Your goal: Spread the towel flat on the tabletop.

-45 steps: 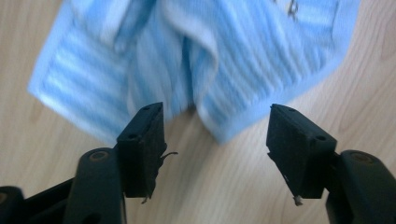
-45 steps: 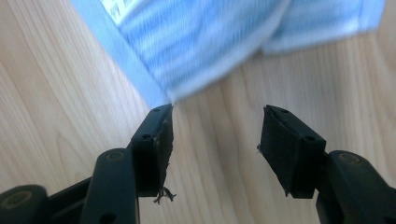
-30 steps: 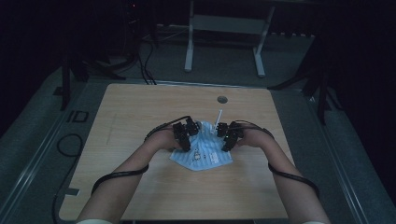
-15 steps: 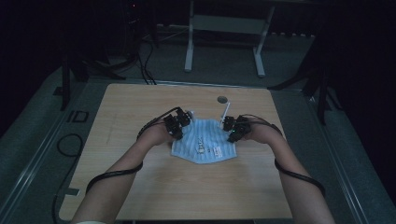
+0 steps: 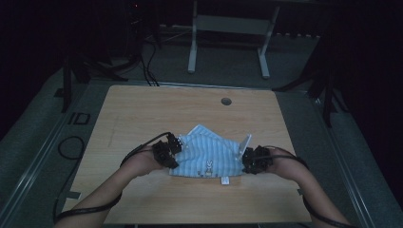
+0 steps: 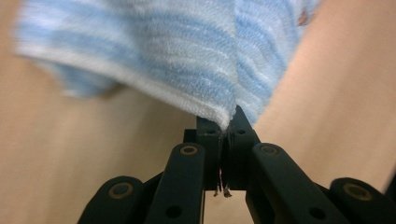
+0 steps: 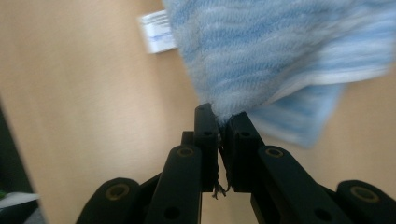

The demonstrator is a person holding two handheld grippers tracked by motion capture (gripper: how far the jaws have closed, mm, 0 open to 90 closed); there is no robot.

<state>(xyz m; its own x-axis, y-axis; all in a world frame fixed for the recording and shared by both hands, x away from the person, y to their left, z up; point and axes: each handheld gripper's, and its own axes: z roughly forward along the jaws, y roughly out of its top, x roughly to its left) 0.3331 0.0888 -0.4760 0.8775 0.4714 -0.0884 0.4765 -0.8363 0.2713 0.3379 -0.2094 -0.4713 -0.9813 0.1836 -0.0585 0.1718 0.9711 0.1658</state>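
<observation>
— What has changed over the last second?

— Both pairs of jaws have just been closing, and each now pinches cloth; the left gripper (image 5: 175, 145) clamps a corner of the blue-and-white striped towel (image 5: 209, 154), seen up close in the left gripper view as terry pile caught between the pads (image 6: 224, 122); the right gripper (image 5: 247, 160) bites the opposite corner, with loose threads hanging below its closed jaws in its own view (image 7: 219, 122). In the earlier high views the hands sit close together over a bunched towel; now they stand well apart, and the cloth is drawn out between them.

— And what does that mean for the work?

— It reads as a spreading or folding step; the grasp looks settled, and the towel appears stretched flat enough to be laid out or doubled over next; that is a judgement, not a thing seen.

— Where does the towel lie?

— Toward the near middle of the wooden table (image 5: 142, 109), between the two grippers; part of it folds back on itself at the far edge; a white care label (image 5: 225, 180) sticks out at its near edge, and a small printed figure sits close to that edge.

— Count things for me.

— One towel; one label; two grippers, each gripping cloth; two forearms; one table with one round cable hole (image 5: 226, 101) near its far side; one white frame (image 5: 228, 28) on the floor beyond.
</observation>
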